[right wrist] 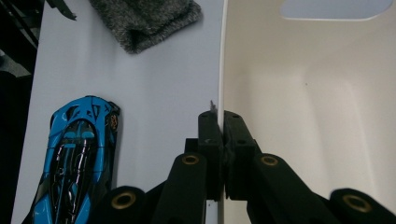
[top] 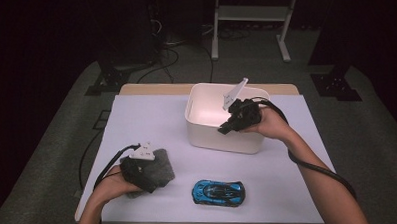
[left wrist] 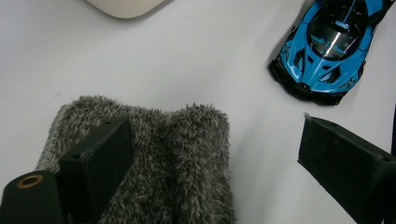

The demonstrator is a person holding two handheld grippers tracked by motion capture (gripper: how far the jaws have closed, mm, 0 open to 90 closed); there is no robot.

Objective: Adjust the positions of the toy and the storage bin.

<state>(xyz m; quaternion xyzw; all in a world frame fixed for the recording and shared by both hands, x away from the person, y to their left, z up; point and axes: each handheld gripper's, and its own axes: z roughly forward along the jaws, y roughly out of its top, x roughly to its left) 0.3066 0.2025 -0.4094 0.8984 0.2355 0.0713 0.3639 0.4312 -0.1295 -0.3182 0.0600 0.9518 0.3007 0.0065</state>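
Observation:
A white plastic bin (top: pixel 225 139) stands at the back middle of the table. My right gripper (top: pixel 227 127) reaches over its near rim and is shut on the bin's wall (right wrist: pixel 222 56), one jaw inside and one outside, as the right gripper view shows (right wrist: pixel 219 119). The bin's inside (right wrist: pixel 303 116) looks bare. At the front left, my left gripper (top: pixel 145 181) hangs open just above a grey fuzzy cloth (top: pixel 163 166). In the left gripper view, one jaw of the left gripper (left wrist: pixel 215 135) is over the cloth (left wrist: pixel 187 158) and the other over bare table.
A blue toy car (top: pixel 218 192) lies near the table's front edge, right of the cloth, also in the gripper views (left wrist: pixel 329 51) (right wrist: pixel 77 154). The white tabletop (top: pixel 146 120) has dark floor, cables and a stand's legs (top: pixel 249 23) behind it.

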